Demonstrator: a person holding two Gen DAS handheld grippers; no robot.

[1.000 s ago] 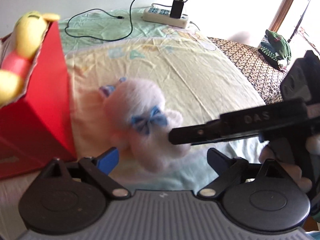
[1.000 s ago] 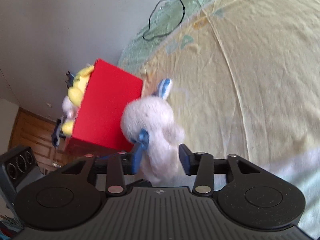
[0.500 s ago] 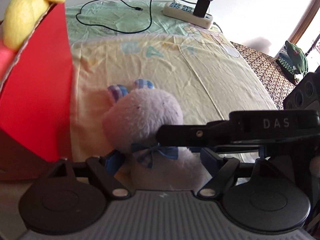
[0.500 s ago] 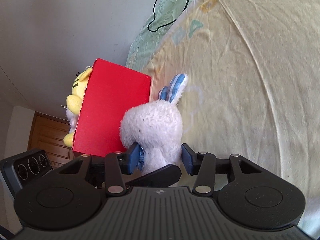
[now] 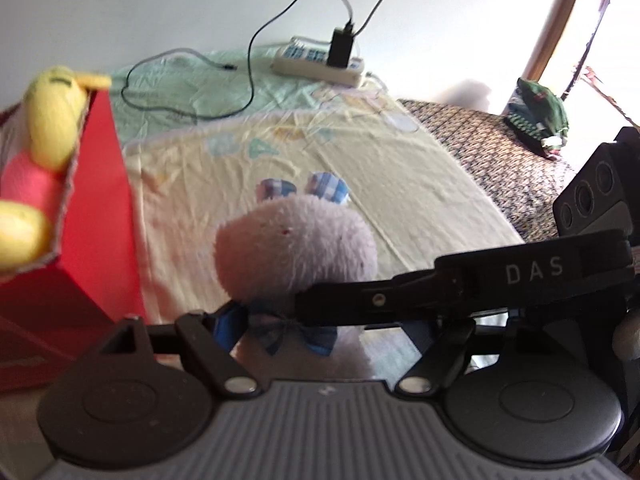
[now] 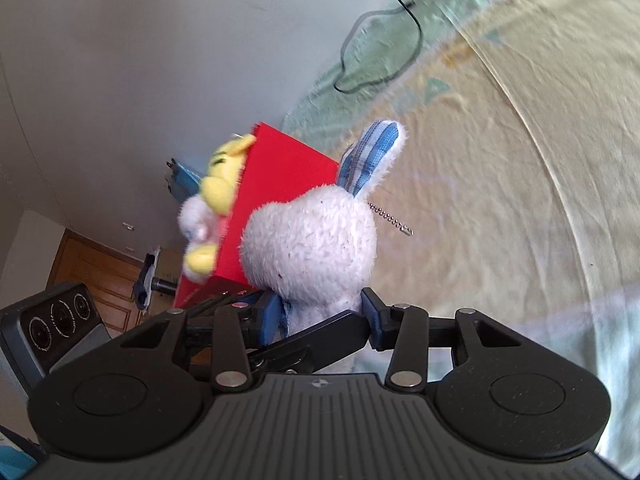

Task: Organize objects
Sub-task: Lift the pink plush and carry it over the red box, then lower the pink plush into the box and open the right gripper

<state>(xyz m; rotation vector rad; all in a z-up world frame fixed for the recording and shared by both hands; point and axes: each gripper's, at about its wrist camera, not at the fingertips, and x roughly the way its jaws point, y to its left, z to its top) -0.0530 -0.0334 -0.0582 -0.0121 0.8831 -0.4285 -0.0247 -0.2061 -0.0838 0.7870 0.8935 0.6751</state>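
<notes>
A white plush bunny (image 5: 296, 248) with blue checked ears and a blue bow hangs just above the yellow bedsheet (image 5: 400, 184). My left gripper (image 5: 324, 330) is shut on its lower body, a blue pad on each side. My right gripper (image 6: 320, 314) is shut on the same bunny (image 6: 312, 248) below the head. One finger (image 5: 440, 292) of the right gripper crosses the left wrist view in front of the bunny. A red box (image 5: 100, 208) stands to the left on the bed, with a yellow plush toy (image 5: 52, 120) sticking out of its top.
A white power strip (image 5: 316, 60) with a black charger and a black cable (image 5: 248, 80) lies at the far end of the bed. A green bundle (image 5: 538, 116) sits on a patterned cloth at the right. A bead chain (image 6: 390, 220) dangles from the bunny's head. A wooden door (image 6: 100, 276) lies beyond the box.
The left jaws, wide apart around the lying bunny a second ago, have closed on it. The right jaws tightened too. The bunny now stands upright and has risen off the sheet.
</notes>
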